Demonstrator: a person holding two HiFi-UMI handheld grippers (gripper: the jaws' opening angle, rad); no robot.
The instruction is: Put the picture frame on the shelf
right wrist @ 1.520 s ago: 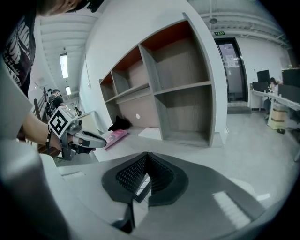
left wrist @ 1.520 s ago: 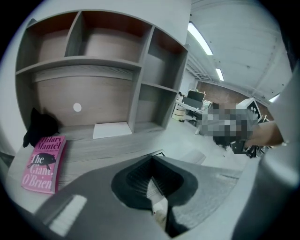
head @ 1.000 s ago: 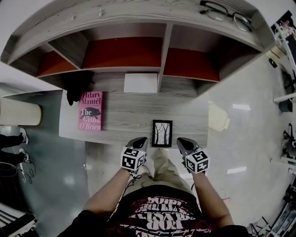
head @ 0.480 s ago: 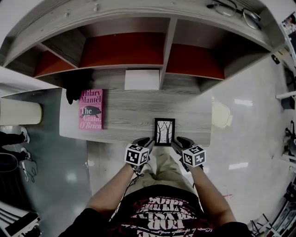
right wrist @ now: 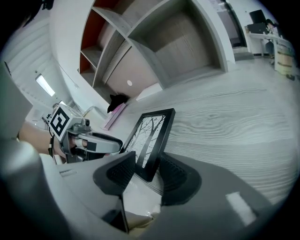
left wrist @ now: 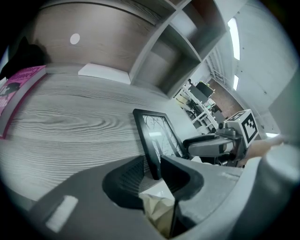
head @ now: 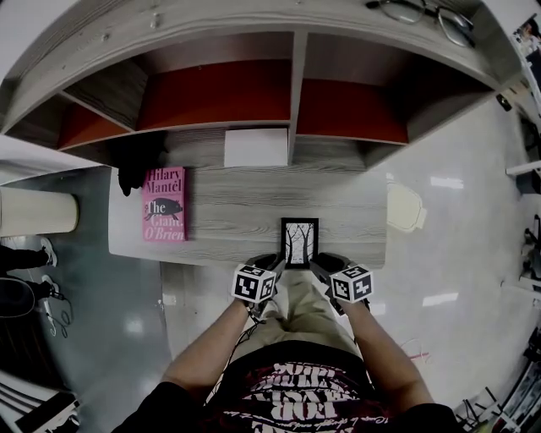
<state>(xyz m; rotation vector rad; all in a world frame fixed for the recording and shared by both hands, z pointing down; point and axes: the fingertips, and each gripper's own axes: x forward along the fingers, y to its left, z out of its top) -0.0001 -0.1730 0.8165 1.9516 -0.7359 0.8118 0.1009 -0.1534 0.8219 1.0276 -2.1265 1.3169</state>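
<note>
The black picture frame (head: 299, 243) with a bare-tree print lies flat at the front edge of the grey wooden table (head: 237, 211). My left gripper (head: 276, 262) is at its near left corner and my right gripper (head: 320, 263) at its near right corner. In the left gripper view the frame (left wrist: 157, 136) runs back between the narrow jaws of the left gripper (left wrist: 157, 172), shut on the corner. The right gripper view shows the same: the frame (right wrist: 151, 133) is pinched by the right gripper (right wrist: 147, 169). The shelf (head: 296, 84) with red-backed cubbies rises behind the table.
A pink book (head: 163, 205) lies at the table's left end beside a black object (head: 135, 161). A white flat box (head: 256, 148) sits at the back under the shelf. Glasses (head: 423, 15) rest on the shelf top. A cream stool (head: 404, 209) stands right of the table.
Both grippers have moved forward and inward from below the table edge onto the frame's near corners, and their jaws now hold it. The frame still lies on the table.
</note>
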